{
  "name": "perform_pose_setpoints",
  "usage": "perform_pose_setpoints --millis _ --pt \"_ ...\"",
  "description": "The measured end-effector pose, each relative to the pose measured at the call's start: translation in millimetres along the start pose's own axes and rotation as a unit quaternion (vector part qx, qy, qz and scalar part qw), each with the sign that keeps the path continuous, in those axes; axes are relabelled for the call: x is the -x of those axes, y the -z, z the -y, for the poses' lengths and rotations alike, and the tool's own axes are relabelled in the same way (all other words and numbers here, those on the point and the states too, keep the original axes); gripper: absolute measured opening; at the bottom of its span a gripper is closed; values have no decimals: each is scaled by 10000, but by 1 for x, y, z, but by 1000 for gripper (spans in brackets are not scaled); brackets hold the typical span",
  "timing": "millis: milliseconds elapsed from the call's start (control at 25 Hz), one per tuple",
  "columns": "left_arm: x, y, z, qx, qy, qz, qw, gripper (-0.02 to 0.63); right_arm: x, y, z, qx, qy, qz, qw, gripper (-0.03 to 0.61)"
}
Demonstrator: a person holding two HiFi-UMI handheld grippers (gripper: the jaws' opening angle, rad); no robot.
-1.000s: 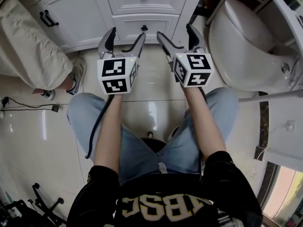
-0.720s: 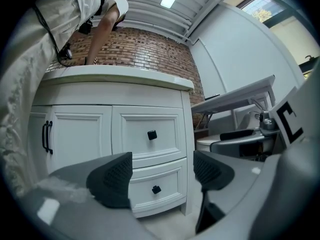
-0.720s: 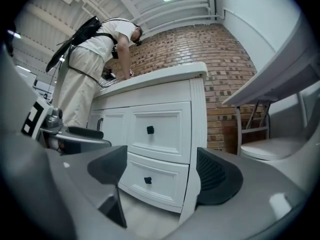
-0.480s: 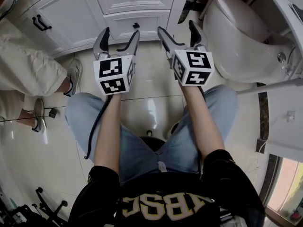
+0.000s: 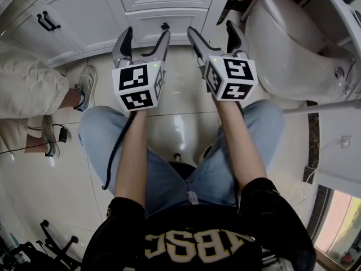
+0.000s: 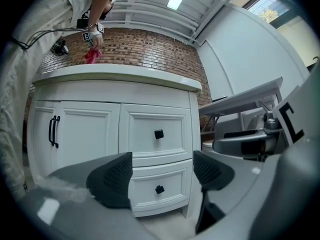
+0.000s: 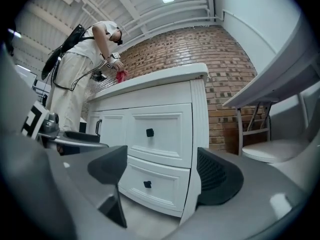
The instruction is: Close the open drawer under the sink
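Observation:
The white sink cabinet stands ahead of me, with two stacked drawers at its right end. In the left gripper view the upper drawer and lower drawer each carry a small black knob. Both fronts look level with the cabinet face. My left gripper is open and empty, a short way in front of the lower drawer. My right gripper is also open and empty beside it, near the cabinet's right corner. The same drawers appear between the jaws in the right gripper view.
A white toilet sits close on the right. Another person in beige trousers stands at the left by the cabinet doors with black handles. A cable lies on the glossy tiled floor. My knees are below the grippers.
Both grippers stay open and hold nearly the same spot before the lower drawer. The person on the left has shifted further left.

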State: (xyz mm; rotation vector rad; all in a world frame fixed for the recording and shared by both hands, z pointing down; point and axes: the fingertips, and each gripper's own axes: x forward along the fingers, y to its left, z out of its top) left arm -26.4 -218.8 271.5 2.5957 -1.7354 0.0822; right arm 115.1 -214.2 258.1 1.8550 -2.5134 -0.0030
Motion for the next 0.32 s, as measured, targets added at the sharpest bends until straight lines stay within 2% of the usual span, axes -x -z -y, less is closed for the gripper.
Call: perform_pose_setpoints --millis 320 --pt "-1 0 1 25 24 13 10000 385 -6 9 -1 -56 -37 -98 9999 436"
